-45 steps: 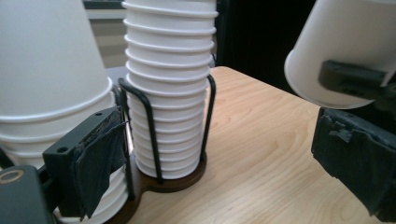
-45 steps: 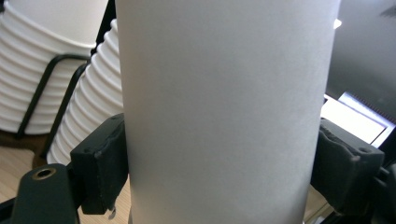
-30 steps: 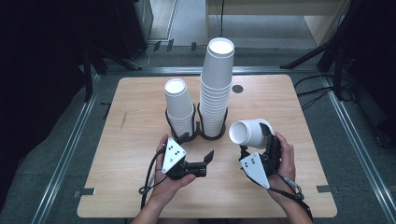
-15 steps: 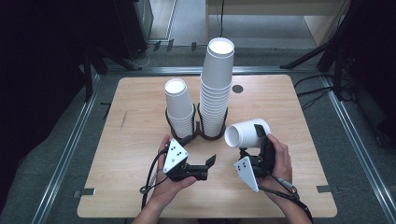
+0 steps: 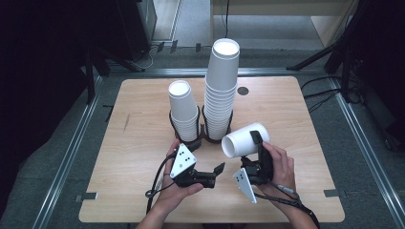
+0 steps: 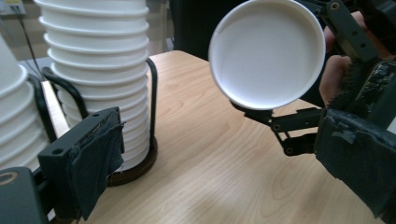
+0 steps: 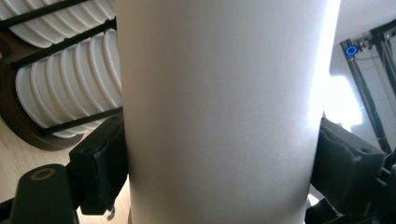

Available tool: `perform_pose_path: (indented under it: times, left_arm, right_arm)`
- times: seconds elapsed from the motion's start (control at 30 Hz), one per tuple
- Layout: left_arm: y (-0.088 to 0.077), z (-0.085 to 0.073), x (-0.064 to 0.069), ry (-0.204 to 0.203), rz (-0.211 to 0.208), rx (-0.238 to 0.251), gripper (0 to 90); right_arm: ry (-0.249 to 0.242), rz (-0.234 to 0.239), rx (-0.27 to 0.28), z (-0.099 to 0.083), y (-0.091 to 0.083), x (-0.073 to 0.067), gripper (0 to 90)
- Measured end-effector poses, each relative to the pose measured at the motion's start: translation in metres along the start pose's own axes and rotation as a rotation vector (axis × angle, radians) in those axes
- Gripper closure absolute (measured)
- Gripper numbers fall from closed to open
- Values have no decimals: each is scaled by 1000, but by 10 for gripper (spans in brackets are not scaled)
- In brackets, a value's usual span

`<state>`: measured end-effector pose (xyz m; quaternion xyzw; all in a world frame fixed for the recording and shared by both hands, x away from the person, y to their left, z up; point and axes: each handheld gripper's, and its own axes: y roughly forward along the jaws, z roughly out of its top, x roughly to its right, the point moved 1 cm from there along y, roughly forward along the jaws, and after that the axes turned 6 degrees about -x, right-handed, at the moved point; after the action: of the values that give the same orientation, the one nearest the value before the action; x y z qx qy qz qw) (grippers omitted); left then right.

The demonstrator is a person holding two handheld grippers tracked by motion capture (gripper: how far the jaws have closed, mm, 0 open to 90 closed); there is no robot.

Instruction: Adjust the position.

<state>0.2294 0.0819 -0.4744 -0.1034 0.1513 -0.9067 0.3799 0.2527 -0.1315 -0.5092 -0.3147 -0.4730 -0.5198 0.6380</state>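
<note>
Two black wire holders stand side by side near the middle of the table (image 5: 143, 143), each on a dark round base. The left holder (image 5: 185, 131) carries a short stack of white paper cups (image 5: 181, 107); the right holder (image 5: 217, 129) carries a much taller stack (image 5: 220, 86) that rises well above its wire frame. Both stacks sit mouth up.

One single paper cup (image 5: 244, 139) is out of the holders, lying on its side in the air just right of the tall stack, its open mouth turned toward the left hand-held gripper (image 5: 217, 172). The right hand-held gripper (image 5: 258, 143) is clenched around this cup's wall, one pad on each side. The left hand-held gripper is released, jaws spread with nothing between them, low over the table near the holders.

The table is light wood with a small dark round spot (image 5: 243, 90) near its far edge. Around it lie grey floor, metal rails and dark stands.
</note>
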Motion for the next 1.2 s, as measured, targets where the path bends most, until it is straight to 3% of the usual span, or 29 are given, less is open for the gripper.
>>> perform_pose_path:
  times: [0.23,0.3,0.53,0.77,0.87,0.9,1.03,1.2]
  left_arm:
    - [2,0,4,13,-19,-7,19]
    - [3,0,5,13,-22,-11,19]
    - [6,-2,6,18,-40,-35,20]
    - [7,-3,9,16,-47,-44,28]
    - [7,-2,9,13,-52,-42,46]
    - [7,-2,9,12,-55,-43,48]
    - [8,-1,10,8,-50,-58,59]
    - [9,-2,10,12,-45,-69,62]
  right_arm:
    - [-45,18,59,6,-3,-8,152]
    - [-79,30,66,8,-5,-10,152]
    - [-79,62,92,14,-8,-18,152]
    - [-115,80,147,23,-12,-20,152]
    - [-106,87,154,25,-13,-22,151]
    - [-80,94,160,26,-13,-24,151]
    - [-123,90,165,26,-14,-23,151]
    - [-120,92,168,29,-15,-24,151]
